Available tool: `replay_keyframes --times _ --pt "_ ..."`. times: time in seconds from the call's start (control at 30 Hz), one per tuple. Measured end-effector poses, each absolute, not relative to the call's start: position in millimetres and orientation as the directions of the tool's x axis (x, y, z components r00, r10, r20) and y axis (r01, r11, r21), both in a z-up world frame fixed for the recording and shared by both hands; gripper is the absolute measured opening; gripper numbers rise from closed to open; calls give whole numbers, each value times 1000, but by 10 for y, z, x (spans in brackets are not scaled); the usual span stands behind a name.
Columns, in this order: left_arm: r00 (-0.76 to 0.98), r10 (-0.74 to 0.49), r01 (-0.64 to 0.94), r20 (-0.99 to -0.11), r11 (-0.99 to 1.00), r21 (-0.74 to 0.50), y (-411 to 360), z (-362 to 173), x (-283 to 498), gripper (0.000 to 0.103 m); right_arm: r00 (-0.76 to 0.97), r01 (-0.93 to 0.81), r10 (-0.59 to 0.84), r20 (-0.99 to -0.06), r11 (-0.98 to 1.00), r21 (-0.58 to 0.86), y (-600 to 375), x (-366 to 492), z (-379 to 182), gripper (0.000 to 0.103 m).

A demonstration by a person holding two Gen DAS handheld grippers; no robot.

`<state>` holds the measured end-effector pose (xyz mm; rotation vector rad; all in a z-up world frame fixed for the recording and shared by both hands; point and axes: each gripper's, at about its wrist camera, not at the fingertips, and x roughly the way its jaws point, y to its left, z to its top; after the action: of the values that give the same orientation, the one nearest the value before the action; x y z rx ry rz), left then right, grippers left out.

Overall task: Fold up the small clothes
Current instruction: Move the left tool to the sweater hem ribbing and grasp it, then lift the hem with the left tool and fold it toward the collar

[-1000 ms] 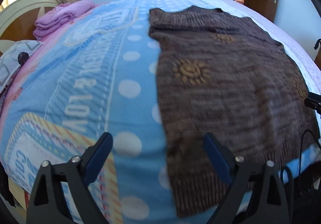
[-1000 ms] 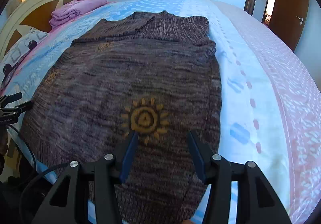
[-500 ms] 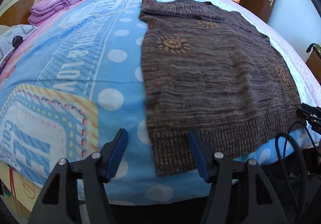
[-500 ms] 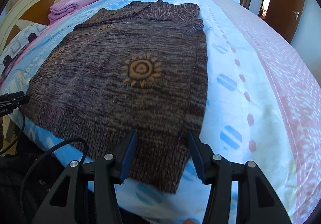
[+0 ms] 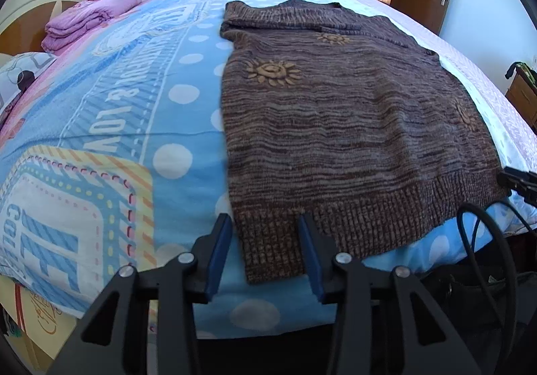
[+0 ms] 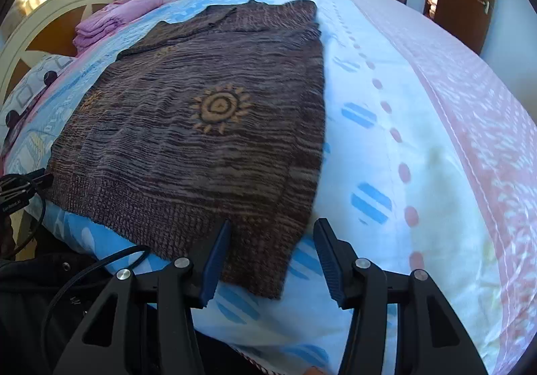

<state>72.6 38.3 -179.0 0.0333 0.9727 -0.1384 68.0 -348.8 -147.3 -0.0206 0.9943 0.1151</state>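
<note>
1. The brown knitted sweater [image 5: 352,126] is laid flat on the bed [image 5: 110,113], its ribbed hem at the near edge.
2. The hem's left corner is framed by the parted jaws of the left gripper [image 5: 265,254]; nothing is grasped.
3. The right corner is bracketed by the released right gripper [image 6: 272,255].
4. Bare cover is seen right of the sweater; folded pink bedding [image 5: 90,19] is stacked far left.

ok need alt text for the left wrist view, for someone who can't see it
A brown knitted sweater with orange sun motifs lies flat on a bed with a blue polka-dot cover, its ribbed hem nearest the camera. The open left tongs frame the hem's near corner without gripping it. Folded pink bedding sits by the headboard.
</note>
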Motion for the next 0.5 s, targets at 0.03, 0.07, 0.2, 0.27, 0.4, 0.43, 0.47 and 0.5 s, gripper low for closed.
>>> replay_keyframes --times 0.03,0.07,0.2,0.27,0.4,0.43,0.47,0.5 --pt "554 -103 131 -826 991 -36 385 -1793 730 48 538 -104 88 -839 994 38 -3502 664 -1477 53" --pt "555 -106 129 -825 991 -40 385 -1797 731 52 535 -106 96 -839 993 47 -3510 649 -1482 53" --pt "559 -115 133 -821 990 -48 364 -1818 729 57 539 -125 117 -834 990 58 -3462 628 -1506 53" --pt "561 -115 141 -820 989 -43 357 -1815 722 53 542 -150 112 -833 988 35 -3394 613 -1526 49" --pt "564 -145 171 -813 984 -57 338 -1785 701 12 551 -202 127 -825 979 16 -3316 575 -1526 26" --pt "564 -156 183 -811 981 -62 324 -1771 696 11 553 -205 132 -823 979 20 -3319 569 -1520 19" --pt "571 -153 188 -807 981 -53 318 -1745 689 10 557 -204 138 -819 979 25 -3340 569 -1507 15" --pt "576 -154 188 -803 981 -54 324 -1723 693 10 562 -202 148 -814 979 38 -3359 573 -1493 10"
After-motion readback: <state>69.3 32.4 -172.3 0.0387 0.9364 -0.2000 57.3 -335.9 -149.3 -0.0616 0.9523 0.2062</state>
